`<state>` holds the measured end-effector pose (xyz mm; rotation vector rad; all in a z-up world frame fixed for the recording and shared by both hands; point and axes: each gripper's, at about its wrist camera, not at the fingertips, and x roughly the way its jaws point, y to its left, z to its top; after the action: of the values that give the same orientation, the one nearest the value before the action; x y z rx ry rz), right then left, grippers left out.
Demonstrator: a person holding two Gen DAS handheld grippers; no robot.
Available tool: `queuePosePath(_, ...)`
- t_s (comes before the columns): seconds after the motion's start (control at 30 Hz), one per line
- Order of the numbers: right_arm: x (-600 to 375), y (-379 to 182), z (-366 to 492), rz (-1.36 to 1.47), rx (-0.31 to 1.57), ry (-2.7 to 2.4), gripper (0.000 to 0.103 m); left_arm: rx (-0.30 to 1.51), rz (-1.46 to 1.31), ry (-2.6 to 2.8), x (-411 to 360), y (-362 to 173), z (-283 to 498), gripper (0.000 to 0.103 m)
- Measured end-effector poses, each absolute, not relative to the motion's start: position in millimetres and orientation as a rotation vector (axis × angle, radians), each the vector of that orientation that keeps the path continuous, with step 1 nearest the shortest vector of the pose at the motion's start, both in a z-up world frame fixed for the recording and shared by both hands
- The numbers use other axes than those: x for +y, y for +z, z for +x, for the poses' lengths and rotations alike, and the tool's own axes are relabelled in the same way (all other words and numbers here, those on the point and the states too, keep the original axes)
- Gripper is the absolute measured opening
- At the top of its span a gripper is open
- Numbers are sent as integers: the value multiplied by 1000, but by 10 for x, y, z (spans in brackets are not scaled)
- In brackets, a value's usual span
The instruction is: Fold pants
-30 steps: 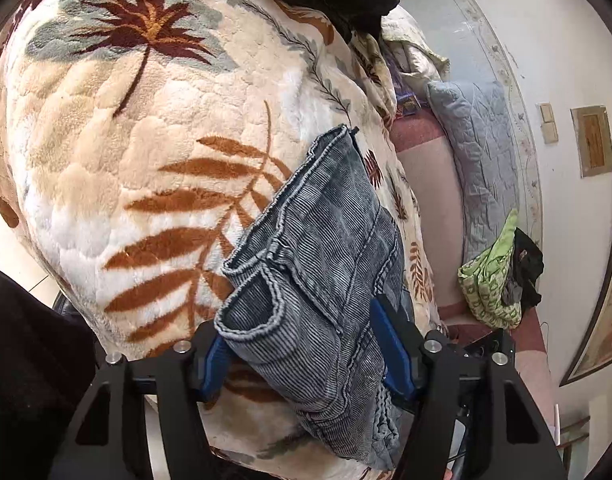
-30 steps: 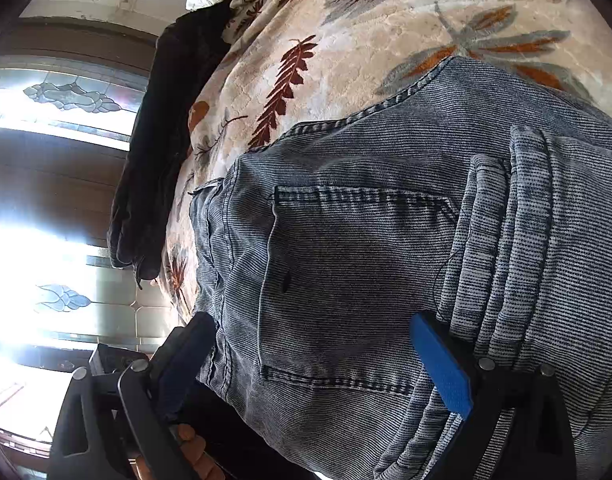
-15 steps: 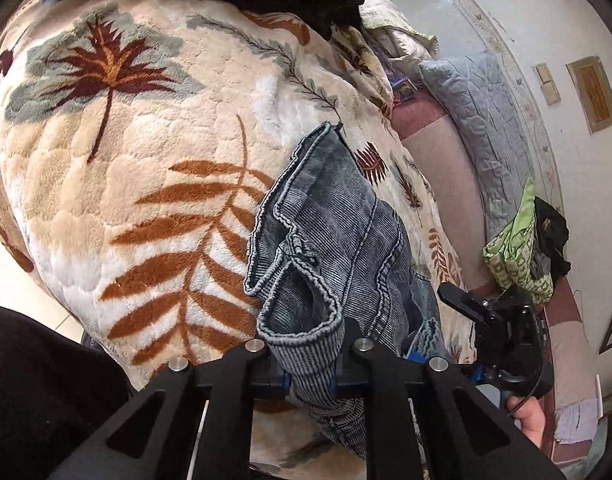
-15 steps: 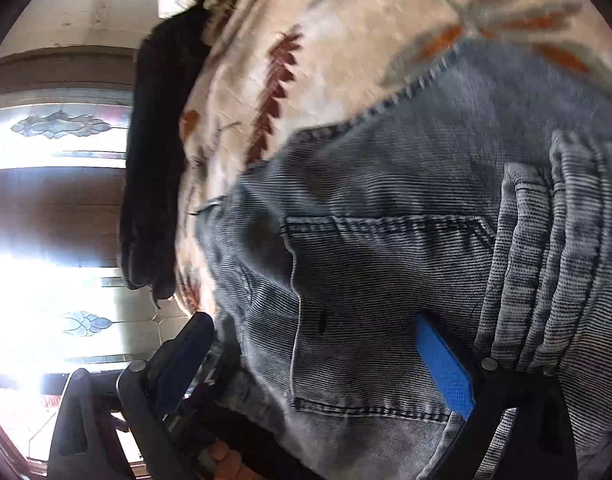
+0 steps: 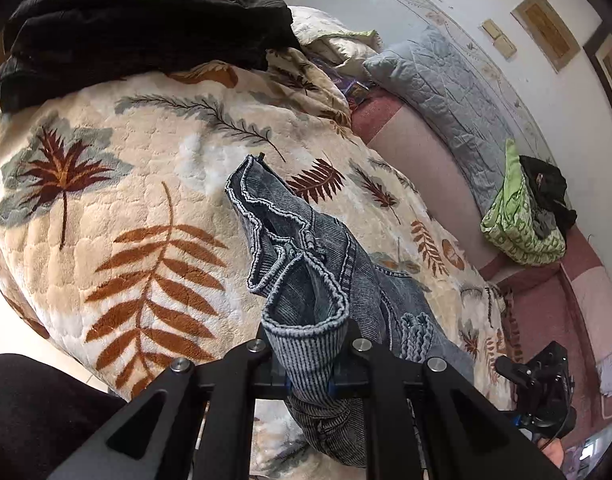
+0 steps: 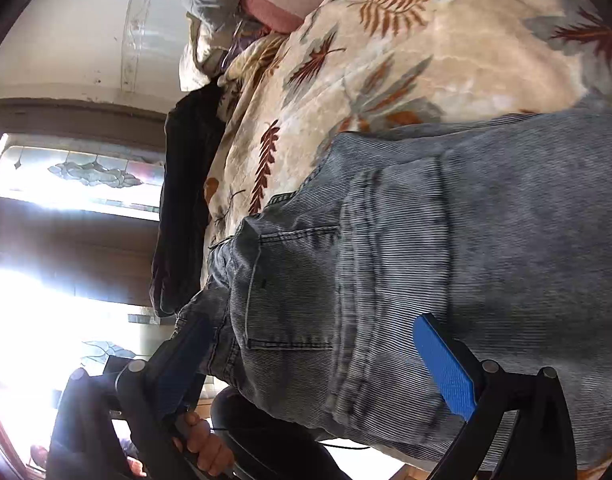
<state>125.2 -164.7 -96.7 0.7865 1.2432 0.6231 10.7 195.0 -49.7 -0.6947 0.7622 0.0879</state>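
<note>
Pants [image 5: 306, 344] hem — pinched in left gripper [image 5: 308, 376] | right gripper [image 6: 318, 364] jaws — astride waist

The pants [image 5: 306, 264] are gray-blue with thin ribbed lines and pale worn edges. They lie bunched up on a leafy blanket [image 5: 117, 208] on the bed. One hem end is lifted up. A back pocket [image 6: 289, 288] shows.
</note>
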Motion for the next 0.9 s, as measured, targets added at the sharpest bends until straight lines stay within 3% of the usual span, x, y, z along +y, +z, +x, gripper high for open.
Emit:
queuePosePath(0.27, -1893, -859, 1008, 669, 1204, 595, 102, 796, -535, 174, 1776, -421, 134, 11)
queuePosePath(0.53, -1217, -604, 1258, 663, 1221, 740, 102, 811, -486, 190, 1725, -411, 137, 12)
queuePosePath(0.83, -368, -1257, 1967, 660, 1427, 599, 103, 825, -492, 188, 1769, -454, 126, 12)
queuePosePath(0.9, -306, -1187, 1976, 631, 1432, 568, 103, 827, -491, 189, 1770, -459, 128, 12)
